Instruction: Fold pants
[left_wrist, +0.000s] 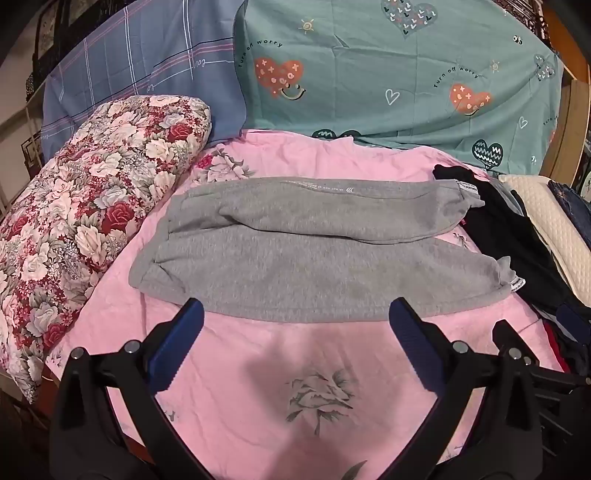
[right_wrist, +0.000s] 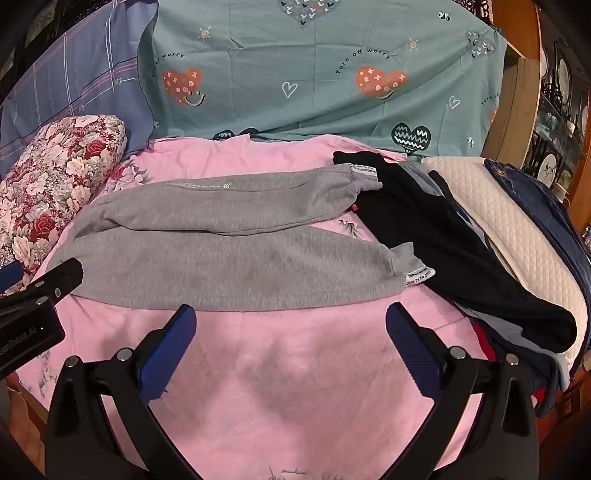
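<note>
Gray pants (left_wrist: 306, 243) lie flat across the pink bedsheet (left_wrist: 258, 369), waist to the left and 2 leg cuffs to the right, beside a black garment (right_wrist: 461, 251). The left gripper (left_wrist: 295, 314) and right gripper (right_wrist: 291, 317) hover spread wide at the near edge, grasping nothing.

The grey pants (left_wrist: 314, 254) are soft matt fleece cloth. The pink bed sheet (left_wrist: 280, 369) is smooth printed cotton-like cloth. The left gripper (left_wrist: 295, 314) has ribbed blue pads (left_wrist: 177, 350) on matt black plastic.
</note>
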